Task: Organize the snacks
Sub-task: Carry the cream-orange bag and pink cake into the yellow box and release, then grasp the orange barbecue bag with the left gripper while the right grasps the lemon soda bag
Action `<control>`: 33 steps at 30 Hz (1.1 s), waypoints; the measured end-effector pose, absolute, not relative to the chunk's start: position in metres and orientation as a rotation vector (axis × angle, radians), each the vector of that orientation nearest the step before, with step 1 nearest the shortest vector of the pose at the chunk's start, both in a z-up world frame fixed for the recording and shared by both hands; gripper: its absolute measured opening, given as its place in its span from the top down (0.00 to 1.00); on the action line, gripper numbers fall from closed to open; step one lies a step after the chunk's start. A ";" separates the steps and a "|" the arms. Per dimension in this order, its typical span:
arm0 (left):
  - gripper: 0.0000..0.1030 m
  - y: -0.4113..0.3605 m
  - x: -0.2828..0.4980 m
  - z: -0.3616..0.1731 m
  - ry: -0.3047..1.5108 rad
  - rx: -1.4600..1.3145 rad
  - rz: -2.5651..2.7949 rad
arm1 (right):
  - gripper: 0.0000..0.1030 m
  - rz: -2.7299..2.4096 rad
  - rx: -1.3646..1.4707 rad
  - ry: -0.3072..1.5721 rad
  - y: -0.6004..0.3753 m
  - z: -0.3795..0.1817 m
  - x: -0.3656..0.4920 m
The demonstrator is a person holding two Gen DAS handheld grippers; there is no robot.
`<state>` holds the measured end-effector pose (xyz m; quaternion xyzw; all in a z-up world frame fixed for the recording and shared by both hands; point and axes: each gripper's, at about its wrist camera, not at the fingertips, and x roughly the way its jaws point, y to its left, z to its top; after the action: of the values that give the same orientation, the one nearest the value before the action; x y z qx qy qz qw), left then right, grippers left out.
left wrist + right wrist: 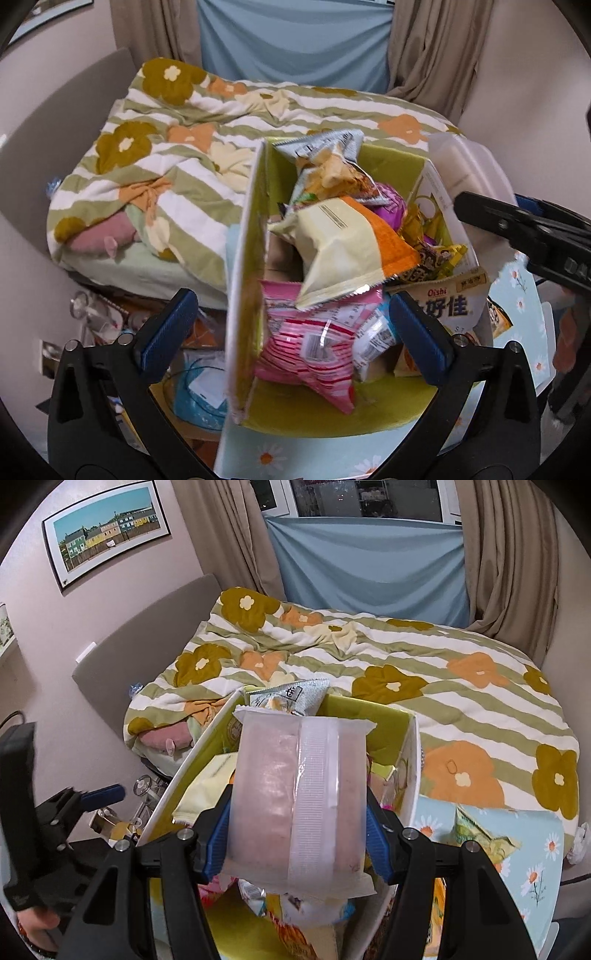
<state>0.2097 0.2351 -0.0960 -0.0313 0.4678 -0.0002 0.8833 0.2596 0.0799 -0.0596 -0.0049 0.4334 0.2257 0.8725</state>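
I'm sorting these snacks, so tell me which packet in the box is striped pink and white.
The pink-and-white striped packet at the near end of the green-lined box, between the open left hand-held gripper fingers. The packet overlapping its top is cream and orange.

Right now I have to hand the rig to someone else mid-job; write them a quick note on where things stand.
Right gripper: shut on a translucent wrapped snack pack, held above the snack box.
Left gripper: open, holding nothing, its fingers straddling the box's left wall.
Box: sits on the daisy-print surface by the bed, already piled with a pink striped bag, a cream-and-orange bag, a grey chip bag and an Oishi bag.
Done: most snacks in view are in the box.
Left: probably lower and release the held pack; a green packet lies outside on the right.
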 end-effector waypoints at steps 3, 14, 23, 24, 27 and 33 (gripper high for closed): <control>0.00 0.239 0.214 -0.097 0.973 -0.067 0.003 | 0.44 0.460 -0.019 0.921 0.086 -0.066 0.271; 0.00 0.232 0.212 -0.121 1.025 -0.049 -0.020 | 0.00 0.423 0.028 0.939 0.071 -0.087 0.266; 0.00 0.218 0.210 -0.105 0.994 -0.021 -0.033 | 0.00 0.428 0.027 0.873 0.058 -0.070 0.246; 0.00 0.214 0.209 -0.100 0.982 -0.017 -0.035 | 0.00 0.428 0.022 0.856 0.055 -0.064 0.242; 0.00 0.204 0.209 -0.088 0.956 -0.007 -0.039 | 0.00 0.426 0.011 0.836 0.044 -0.049 0.235; 0.00 0.173 0.204 -0.064 0.907 -0.014 -0.032 | 0.00 0.444 0.014 0.815 0.001 -0.025 0.225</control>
<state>0.2039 0.1733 -0.0640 -0.0070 0.4379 -0.0155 0.8989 0.2253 0.0013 -0.0255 0.0069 0.3930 0.2143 0.8942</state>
